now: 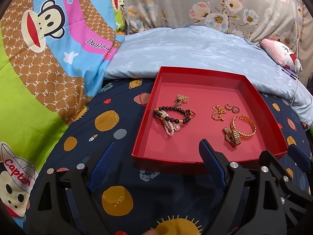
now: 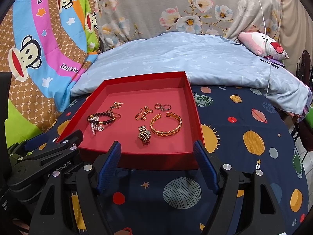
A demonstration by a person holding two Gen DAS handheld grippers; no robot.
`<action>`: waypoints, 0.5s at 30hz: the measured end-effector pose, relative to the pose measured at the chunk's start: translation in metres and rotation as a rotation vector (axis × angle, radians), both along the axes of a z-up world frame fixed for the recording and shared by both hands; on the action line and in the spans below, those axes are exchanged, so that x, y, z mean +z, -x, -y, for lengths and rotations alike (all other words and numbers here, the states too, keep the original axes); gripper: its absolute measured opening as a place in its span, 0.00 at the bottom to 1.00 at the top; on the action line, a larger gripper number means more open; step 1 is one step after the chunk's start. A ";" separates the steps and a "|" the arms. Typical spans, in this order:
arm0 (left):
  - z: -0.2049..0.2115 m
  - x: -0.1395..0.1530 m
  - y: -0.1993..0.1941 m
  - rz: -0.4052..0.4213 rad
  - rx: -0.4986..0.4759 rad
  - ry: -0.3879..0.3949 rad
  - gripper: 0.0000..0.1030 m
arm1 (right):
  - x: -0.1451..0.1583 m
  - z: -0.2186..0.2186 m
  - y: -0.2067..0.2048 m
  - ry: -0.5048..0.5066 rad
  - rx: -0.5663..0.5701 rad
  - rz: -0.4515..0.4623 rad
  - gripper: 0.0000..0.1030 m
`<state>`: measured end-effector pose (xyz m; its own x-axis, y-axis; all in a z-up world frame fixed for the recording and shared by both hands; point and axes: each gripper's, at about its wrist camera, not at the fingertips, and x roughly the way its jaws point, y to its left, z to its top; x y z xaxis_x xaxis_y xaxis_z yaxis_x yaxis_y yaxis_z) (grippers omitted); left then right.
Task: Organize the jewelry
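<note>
A red shallow box (image 1: 260,101) (image 2: 192,105) sits on a navy planet-print cloth. Inside lie a dark bead bracelet (image 1: 172,114) (image 2: 101,117) with a pearl strand, a gold pendant chain (image 1: 181,98), a thin gold chain (image 1: 218,113) (image 2: 143,113), two rings (image 1: 232,107) (image 2: 163,106), a gold cuff bangle (image 1: 245,126) (image 2: 166,124) and a gold watch (image 1: 232,135) (image 2: 144,135). My left gripper (image 1: 157,147) is open and empty at the box's near left corner. My right gripper (image 2: 156,146) is open and empty at the box's near edge. Each gripper shows in the other's view: the right one (image 1: 299,157), the left one (image 2: 52,143).
The navy cloth (image 2: 244,137) covers a round table. A pale blue pillow (image 1: 195,54) lies behind the box. A cartoon monkey quilt (image 1: 49,49) is at the left, a floral fabric (image 2: 176,9) at the back, and a pink plush pillow (image 2: 264,43) with a white cable at the right.
</note>
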<state>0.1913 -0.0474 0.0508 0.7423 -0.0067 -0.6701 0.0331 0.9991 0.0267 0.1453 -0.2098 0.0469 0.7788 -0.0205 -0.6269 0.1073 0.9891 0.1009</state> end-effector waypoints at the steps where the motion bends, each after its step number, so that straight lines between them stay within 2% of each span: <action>1: 0.000 0.000 0.001 0.002 -0.001 -0.003 0.82 | 0.000 0.000 0.000 0.002 -0.001 -0.001 0.73; 11: 0.003 0.004 0.010 0.032 -0.018 -0.031 0.82 | 0.002 0.000 0.008 0.021 -0.024 -0.008 0.74; 15: 0.004 0.002 0.010 0.012 -0.040 -0.044 0.82 | 0.001 -0.002 0.010 0.023 -0.022 -0.012 0.74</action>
